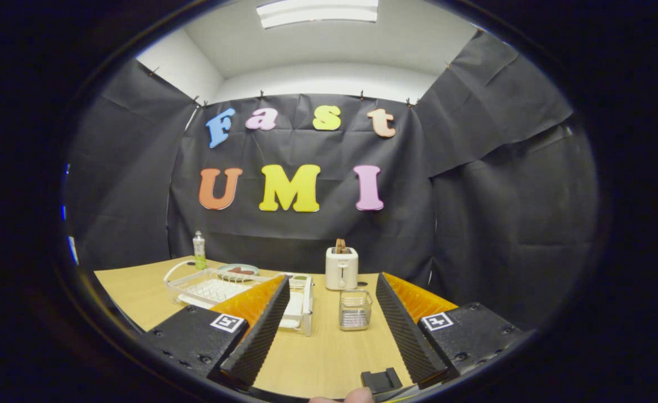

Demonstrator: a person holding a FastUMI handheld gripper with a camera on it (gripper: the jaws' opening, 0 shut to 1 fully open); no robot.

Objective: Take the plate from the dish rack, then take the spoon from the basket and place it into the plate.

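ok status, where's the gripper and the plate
Gripper open, holding nothing, above table. Plate in dish rack beyond left finger. Wire basket just ahead. Path clear.

Support surface: light wooden table (329, 350). Resting directly on it: white dish rack (217, 291) at 10 o'clock from the table centre, wire basket (355, 309) at centre, white toaster (341, 268) at 12 o'clock, and a bottle (199, 251) at 11 o'clock behind the rack.
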